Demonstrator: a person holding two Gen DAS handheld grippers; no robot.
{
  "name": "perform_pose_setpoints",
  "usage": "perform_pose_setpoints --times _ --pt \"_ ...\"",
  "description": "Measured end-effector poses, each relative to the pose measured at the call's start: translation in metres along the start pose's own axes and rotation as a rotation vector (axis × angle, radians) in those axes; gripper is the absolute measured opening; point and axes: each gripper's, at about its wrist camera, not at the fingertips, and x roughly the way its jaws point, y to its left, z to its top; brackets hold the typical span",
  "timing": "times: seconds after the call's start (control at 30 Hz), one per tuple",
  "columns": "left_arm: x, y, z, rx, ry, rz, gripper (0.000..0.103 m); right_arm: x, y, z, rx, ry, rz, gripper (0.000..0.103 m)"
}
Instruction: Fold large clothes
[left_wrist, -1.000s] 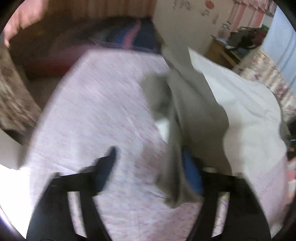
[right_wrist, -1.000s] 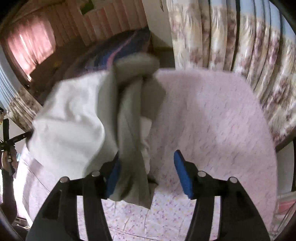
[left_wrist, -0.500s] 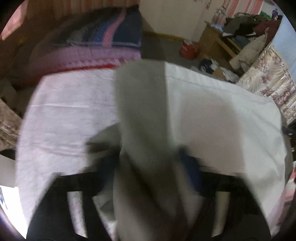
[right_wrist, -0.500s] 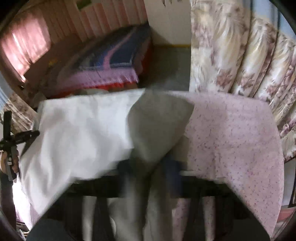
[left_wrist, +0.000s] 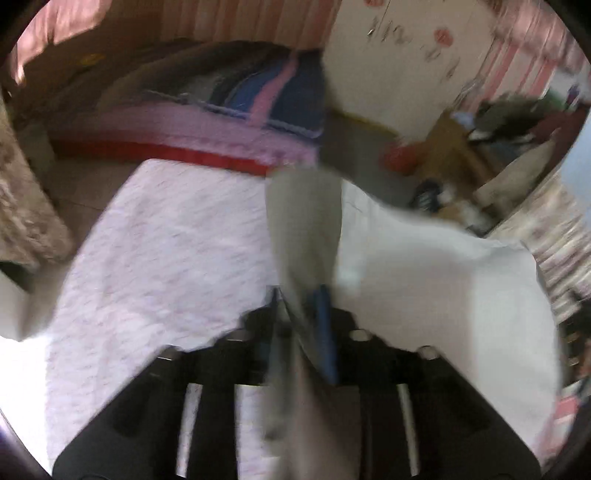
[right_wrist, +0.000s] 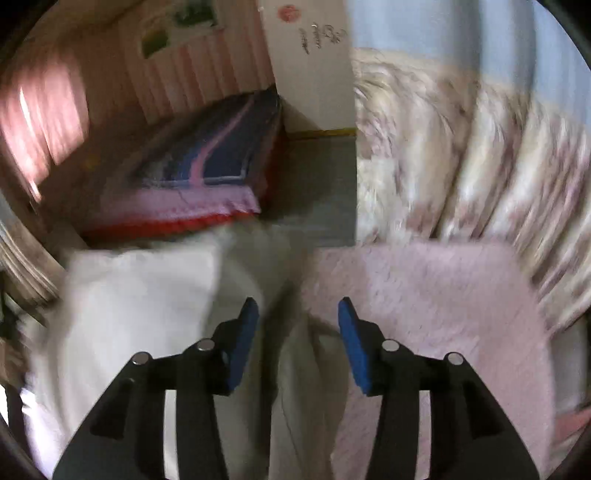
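1. The left gripper (left_wrist: 299, 314) has its jaws clenched on a bunched fold of the white garment (left_wrist: 443, 295) (the cloth runs up between them toward twelve o'clock, blurred). They have just been easing slightly wider, so in my judgement the fold could slip out if the pull goes on.

2. The right gripper (right_wrist: 295, 332) has its jaws released; they have just been opening, and the garment's edge (right_wrist: 288, 369) lies loose in the gap without either blue pad (right_wrist: 243, 343) pressing on it. With one side let go and the other gripped, the cloth may drag askew and the fold lose its line.

3. The garment lies spread over the pink sheet (left_wrist: 166, 258) of the bed, filling the three o'clock half of the left view and the nine o'clock half of the right view. Its far edge reaches the bed's end, so a further tug toward twelve o'clock could send it over onto the floor (right_wrist: 317, 206).

4. Both views are smeared by motion, so creases under the cloth cannot be judged.

5. Count: one garment, one pink sheet, two grippers, two jaws on each, one striped blanket (left_wrist: 258, 103) on the second bed at twelve o'clock, one flowered curtain (right_wrist: 461, 166) at two o'clock.
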Motion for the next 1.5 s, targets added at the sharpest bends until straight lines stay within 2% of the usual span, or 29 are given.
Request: perform_pose_setpoints --times 0.03,0.1,0.17,0.27,0.3,0.33,0.37,0.4,0.43,0.5,0.57,0.63,0.67,0.7,0.73,0.77,0.8,0.83,0.9,0.97,1.0,1.03,1.07,1.1,1.13,1.2,1.3,1.4,1.5 --pt "-0.008 0.004 -0.006 0.009 -0.027 0.039 0.070 -0.009 -0.007 -0.005 0.016 -0.019 0.005 0.063" --pt "-0.029 0.010 -0.017 0.008 -0.080 0.034 0.098 -0.025 -0.008 -0.019 -0.026 -0.037 -0.031 0.067" --pt "-0.043 0.009 -0.032 0.037 -0.085 0.024 0.098 -0.029 -0.008 -0.036 -0.076 0.015 -0.018 0.067" --pt "-0.059 0.008 -0.067 0.087 -0.049 -0.003 0.098 -0.015 -0.007 -0.069 -0.112 0.156 0.002 0.065" --pt "-0.063 0.006 -0.083 0.091 -0.038 -0.023 0.094 -0.008 -0.011 -0.078 -0.127 0.179 -0.002 0.046" --pt "-0.067 0.005 -0.095 0.088 -0.028 -0.049 0.076 -0.004 -0.010 -0.083 -0.142 0.189 0.005 0.012" --pt "-0.066 0.004 -0.102 0.087 -0.013 -0.072 0.058 -0.002 -0.005 -0.088 -0.167 0.181 0.019 0.012" --pt "-0.062 0.000 -0.109 0.086 0.027 -0.106 0.017 -0.013 0.004 -0.091 -0.209 0.123 -0.024 0.009" --pt "-0.060 0.002 -0.113 0.084 0.042 -0.102 0.009 -0.024 0.013 -0.092 -0.245 0.072 -0.048 0.008" --pt "-0.056 -0.003 -0.119 0.114 0.029 -0.047 0.008 -0.063 0.032 -0.091 -0.304 -0.104 -0.097 0.008" --pt "-0.051 -0.004 -0.124 0.136 0.029 -0.011 0.006 -0.085 0.024 -0.093 -0.251 -0.177 -0.098 0.008" --pt "-0.046 0.001 -0.128 0.121 0.040 -0.034 0.006 -0.071 -0.003 -0.102 -0.168 -0.111 -0.082 0.008" --pt "-0.043 0.001 -0.128 0.114 0.045 -0.040 0.006 -0.052 -0.019 -0.114 -0.130 -0.046 -0.081 0.008" --pt "-0.041 0.003 -0.129 0.108 0.050 -0.034 0.002 -0.036 -0.027 -0.122 -0.113 0.006 -0.082 0.010" --pt "-0.036 0.008 -0.131 0.110 0.059 0.030 0.000 -0.025 -0.036 -0.130 -0.089 0.038 -0.083 0.021" --pt "-0.032 0.015 -0.131 0.107 0.065 0.078 0.000 -0.022 -0.048 -0.134 -0.042 0.040 -0.068 0.028" --pt "-0.028 0.028 -0.133 0.078 0.085 0.093 0.000 -0.024 -0.057 -0.133 0.005 0.034 -0.037 0.038" --pt "-0.026 0.037 -0.133 0.043 0.108 0.068 0.000 -0.029 -0.067 -0.131 0.059 0.022 0.006 0.045" --pt "-0.032 0.050 -0.135 0.000 0.108 0.036 0.000 -0.048 -0.070 -0.126 0.086 -0.023 0.046 0.048" --pt "-0.049 0.049 -0.136 0.025 0.061 0.057 0.010 -0.069 -0.052 -0.124 0.014 -0.091 0.008 0.049" --pt "-0.057 0.045 -0.136 0.041 0.039 0.077 0.031 -0.074 -0.040 -0.122 -0.019 -0.108 -0.004 0.049" --pt "-0.068 0.037 -0.136 0.066 0.005 0.095 0.057 -0.079 -0.029 -0.123 -0.057 -0.123 -0.002 0.050" --pt "-0.078 0.029 -0.137 0.087 -0.033 0.110 0.068 -0.084 -0.019 -0.125 -0.087 -0.141 0.010 0.053" --pt "-0.089 0.020 -0.137 0.105 -0.069 0.122 0.084 -0.091 -0.005 -0.129 -0.121 -0.171 0.020 0.062" --pt "-0.101 0.008 -0.138 0.128 -0.110 0.128 0.091 -0.096 0.003 -0.131 -0.140 -0.189 0.017 0.067" --pt "-0.114 -0.015 -0.139 0.160 -0.151 0.108 0.098 -0.098 0.023 -0.141 -0.194 -0.211 0.001 0.068" --pt "-0.121 -0.059 -0.144 0.197 -0.186 0.044 0.099 -0.086 0.048 -0.154 -0.287 -0.211 -0.034 0.068" --pt "-0.111 -0.115 -0.148 0.254 -0.175 -0.032 0.099 -0.074 0.077 -0.166 -0.352 -0.195 0.002 0.068" --pt "-0.095 -0.155 -0.155 0.328 -0.157 -0.060 0.097 -0.062 0.100 -0.172 -0.431 -0.177 0.029 0.067"
